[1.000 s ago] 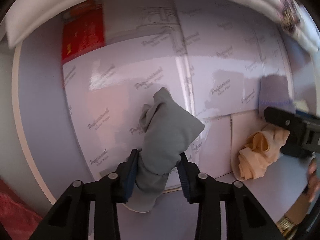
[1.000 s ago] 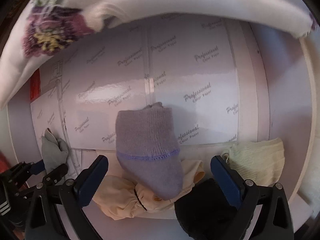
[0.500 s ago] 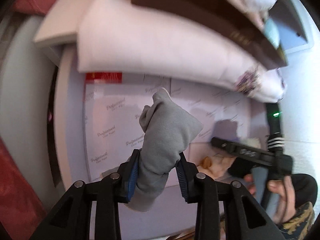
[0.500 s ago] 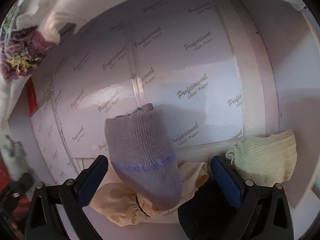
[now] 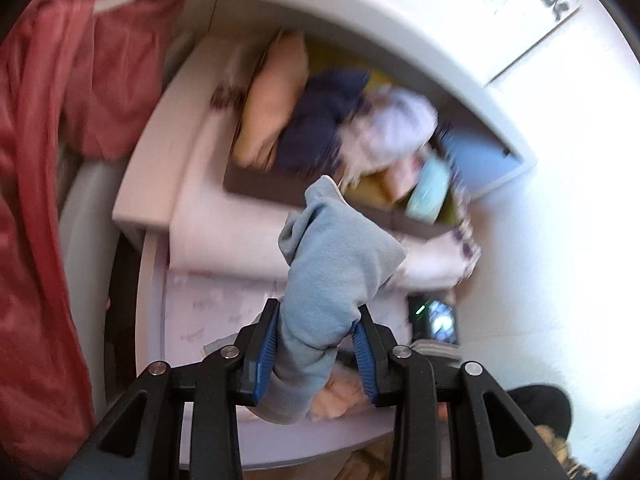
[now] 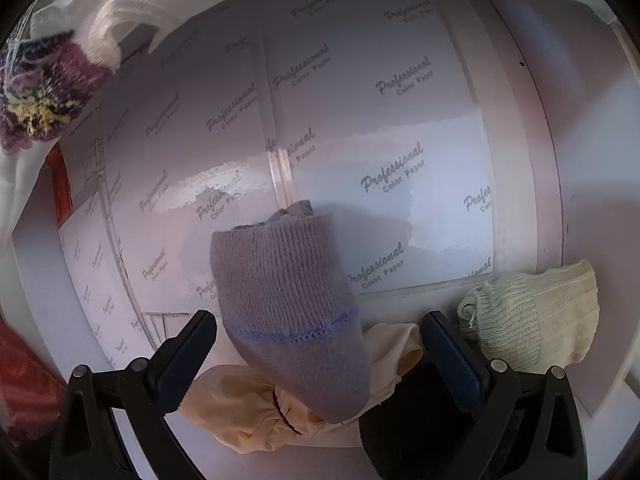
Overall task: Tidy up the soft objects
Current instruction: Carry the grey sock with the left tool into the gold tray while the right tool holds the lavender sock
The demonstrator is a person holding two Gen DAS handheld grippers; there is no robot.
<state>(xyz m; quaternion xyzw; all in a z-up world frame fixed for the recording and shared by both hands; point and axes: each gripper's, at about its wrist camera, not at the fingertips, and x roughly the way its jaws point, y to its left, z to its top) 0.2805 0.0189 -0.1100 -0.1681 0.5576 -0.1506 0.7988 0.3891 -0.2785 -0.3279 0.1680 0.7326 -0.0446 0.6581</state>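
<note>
In the left wrist view a grey-blue sock sticks up between the blue pads of my left gripper, which is shut on it and held high above the table. Beyond it stands a brown box filled with soft things, all blurred. In the right wrist view my right gripper is open wide and points down. A purple knitted sock lies between its fingers, touched by neither pad. It rests on a peach cloth.
A pale green sock lies at the right and a black soft item under the right finger. Glossy printed paper sheets cover the table. A white flower-embroidered cloth hangs at the upper left. Red fabric fills the left.
My left gripper has risen with the grey-blue sock and tilted up, so the box came into view. The right gripper sank a little towards the purple sock, jaws still wide.
</note>
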